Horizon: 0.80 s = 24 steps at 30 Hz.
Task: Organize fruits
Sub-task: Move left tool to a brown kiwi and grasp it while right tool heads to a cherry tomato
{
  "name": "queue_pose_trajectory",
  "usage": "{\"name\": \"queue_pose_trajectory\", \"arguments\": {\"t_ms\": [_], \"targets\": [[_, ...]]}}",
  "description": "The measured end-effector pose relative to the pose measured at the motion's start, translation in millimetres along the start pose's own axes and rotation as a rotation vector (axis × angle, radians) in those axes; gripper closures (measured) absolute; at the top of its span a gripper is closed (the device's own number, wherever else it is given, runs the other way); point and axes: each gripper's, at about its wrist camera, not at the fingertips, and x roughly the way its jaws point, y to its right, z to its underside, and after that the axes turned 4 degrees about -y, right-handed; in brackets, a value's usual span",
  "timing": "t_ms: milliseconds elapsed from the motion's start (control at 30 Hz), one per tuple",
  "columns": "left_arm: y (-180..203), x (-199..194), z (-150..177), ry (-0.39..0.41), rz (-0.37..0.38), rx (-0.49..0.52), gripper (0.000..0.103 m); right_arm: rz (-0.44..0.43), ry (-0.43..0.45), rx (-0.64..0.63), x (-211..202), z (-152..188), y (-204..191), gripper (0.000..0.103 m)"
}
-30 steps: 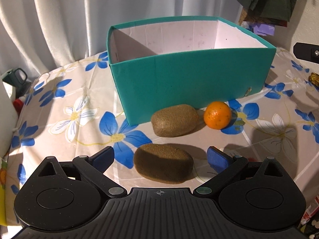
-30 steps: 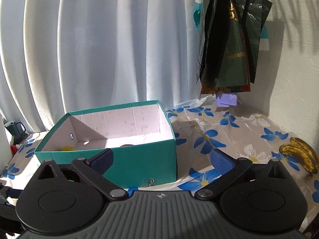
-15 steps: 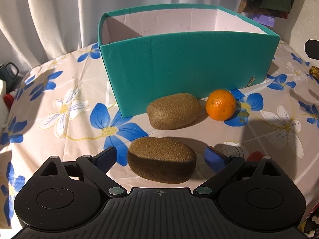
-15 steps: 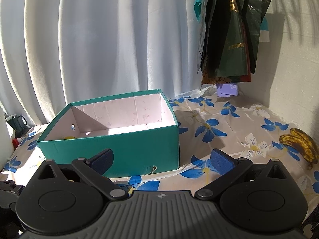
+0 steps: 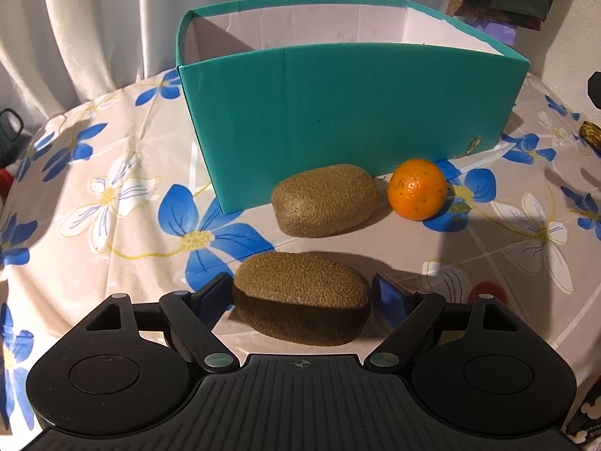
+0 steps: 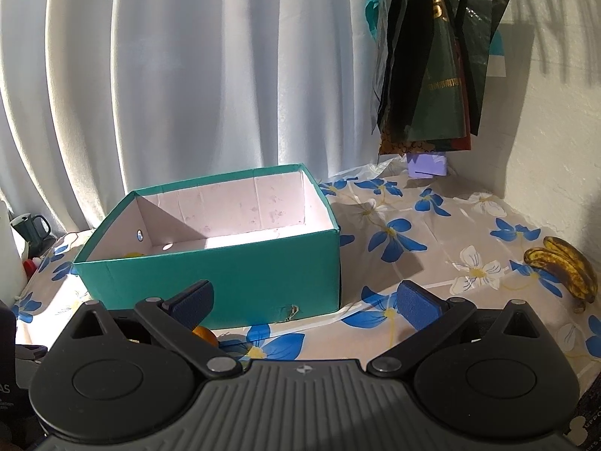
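Observation:
In the left wrist view a brown kiwi [image 5: 300, 295] lies on the flowered tablecloth between the fingers of my left gripper [image 5: 302, 295]. The jaws are open, with the left pad close to the kiwi and a small gap at the right pad. A second kiwi [image 5: 325, 199] and an orange [image 5: 417, 189] lie beyond, against the teal box [image 5: 338, 112]. My right gripper [image 6: 302, 300] is open and empty, held above the table in front of the teal box [image 6: 225, 278]. The orange [image 6: 204, 334] peeks out behind its left finger.
A spotted banana bunch [image 6: 559, 267] lies at the right by the wall. A yellow fruit [image 6: 135, 254] shows inside the box. A dark mug [image 6: 32, 227] stands at the far left. Dark bags [image 6: 432, 56] hang above the back corner. A red item [image 5: 488, 288] sits behind my left gripper's right finger.
My left gripper has moved forward and lower, so the near kiwi now sits between its fingers, which have narrowed. My right gripper has risen slightly and stays open.

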Motion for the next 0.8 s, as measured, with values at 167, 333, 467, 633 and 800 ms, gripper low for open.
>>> {"name": "queue_pose_trajectory", "arguments": {"t_ms": [167,333,467,633,800], "targets": [[0,-1,-2,-0.002,-0.001,-0.004,0.026,-0.003,0.0,-0.011,-1,0,-4,0.0],[-4,-6,-6,-0.017,0.03,-0.054,0.027,-0.008,-0.011,-0.031,-1,3,-10,0.0],[-4,-21,-8,0.0,0.023,-0.065,0.027,-0.007,-0.025,-0.049,0,6,-15,0.0],[-7,-46,-13,0.042,0.022,-0.079,0.027,-0.008,-0.043,-0.081,0,13,-22,0.0],[-9,-62,-21,0.048,0.019,-0.105,0.027,-0.024,-0.082,-0.098,6,19,-27,0.0]]}}
